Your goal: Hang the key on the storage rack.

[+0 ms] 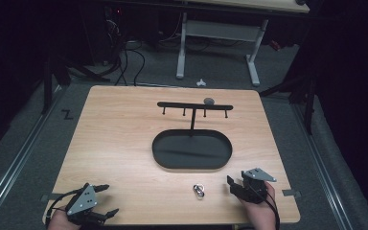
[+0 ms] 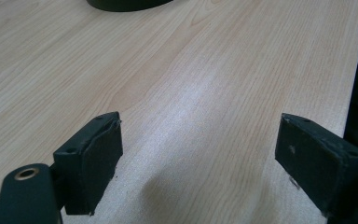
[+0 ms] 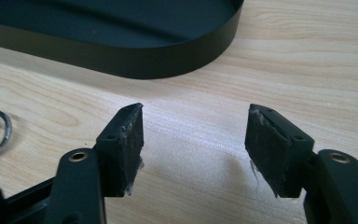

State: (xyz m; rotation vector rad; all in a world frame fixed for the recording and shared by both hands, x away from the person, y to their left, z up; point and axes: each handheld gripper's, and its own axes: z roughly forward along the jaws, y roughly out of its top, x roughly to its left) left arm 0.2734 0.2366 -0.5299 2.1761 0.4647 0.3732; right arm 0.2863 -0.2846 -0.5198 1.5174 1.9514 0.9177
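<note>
On the wooden bench (image 1: 124, 143), my left gripper (image 1: 106, 201) and right gripper (image 1: 234, 184) rest with jaws open, flanking the metal ring (image 1: 199, 191) near the black tray (image 1: 159, 158).

The left hand-held gripper (image 1: 106, 200) sits low over the near left corner of the desk (image 1: 120, 139), held by the person's left hand (image 1: 60, 219) that comes in from below, its grey three-cornered plate facing up and its jaws pointing off to the right. In the left gripper view its two black jaws stand wide apart with bare wood between them. The right hand-held gripper (image 1: 233, 184) rests near the front right edge in the right hand (image 1: 258, 211), jaws aimed leftward and forward. In the right gripper view its jaws are spread as well, nothing between the worn pads (image 3: 130, 144)
</note>
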